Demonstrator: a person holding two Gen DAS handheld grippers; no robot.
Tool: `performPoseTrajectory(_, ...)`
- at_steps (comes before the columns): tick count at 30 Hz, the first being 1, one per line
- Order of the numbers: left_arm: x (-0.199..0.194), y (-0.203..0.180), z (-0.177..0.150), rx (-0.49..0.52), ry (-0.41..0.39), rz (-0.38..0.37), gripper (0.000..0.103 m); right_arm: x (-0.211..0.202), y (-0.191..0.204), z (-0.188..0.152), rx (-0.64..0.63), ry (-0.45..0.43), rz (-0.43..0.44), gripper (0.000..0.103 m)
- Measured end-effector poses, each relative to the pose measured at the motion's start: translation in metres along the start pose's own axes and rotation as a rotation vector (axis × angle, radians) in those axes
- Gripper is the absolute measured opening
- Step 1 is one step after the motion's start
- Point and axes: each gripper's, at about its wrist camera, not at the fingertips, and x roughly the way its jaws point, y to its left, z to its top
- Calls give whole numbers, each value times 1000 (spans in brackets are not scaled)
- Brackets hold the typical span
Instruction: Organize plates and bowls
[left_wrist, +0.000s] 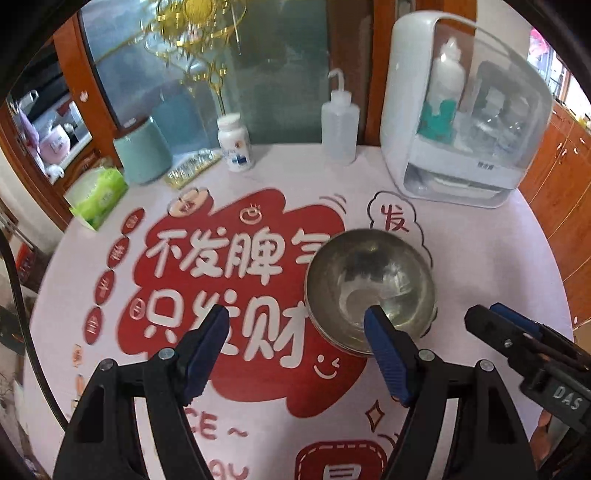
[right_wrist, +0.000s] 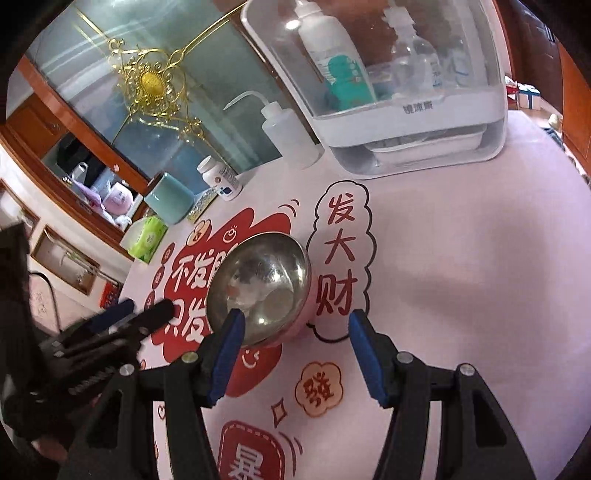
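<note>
One steel bowl (left_wrist: 370, 290) sits upright on the pink table mat (left_wrist: 480, 258), partly over the red printed patch of Chinese characters. Layered edges at its near rim suggest it may rest inside a second bowl, though the blur makes that uncertain.

Two tongs are in view, both released, with their blue-padded fingers spread wide and holding nothing. In the left wrist view, the left gripper (left_wrist: 297, 347) has the bowl just ahead of its right fingertip, which overlaps the bowl's near rim; the other fingertip sits well to the bowl's left, over the red patch. In the right wrist view, the right gripper (right_wrist: 297, 343) has the bowl ahead of its left fingertip, that tip overlapping the near rim, while its other finger lies over the speech-bubble print to the bowl's right.

Beyond the tongs, along the table's far edge, stand one white storage box (left_wrist: 461, 122) with a clear cover holding bottles, one squeeze wash bottle (left_wrist: 339, 122), one white pill bottle (left_wrist: 234, 142), one teal cup (left_wrist: 143, 151), and one green tissue pack (left_wrist: 99, 197).
</note>
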Motion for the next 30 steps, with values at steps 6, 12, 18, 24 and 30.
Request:
performPoseTrajectory(6, 35, 3, -14, -38, 36, -10, 74, 22, -11, -4, 33, 9, 29, 59)
performPoseTrajectory(12, 50, 9, -21, -54, 48, -25, 74, 41, -13, -9, 40, 42, 41, 59)
performPoseTrajectory(18, 59, 9, -24, -56, 65, -46, 74, 50, -11, -12, 25, 53, 43, 54)
performPoseTrajectory(24, 72, 8, -34, -68, 114, -64, 61, 51, -15, -12, 26, 61, 26, 40)
performPoseTrajectory(30, 73, 0, -41, -51, 130, -107, 39, 50, -18, -12, 27, 79, 30, 19)
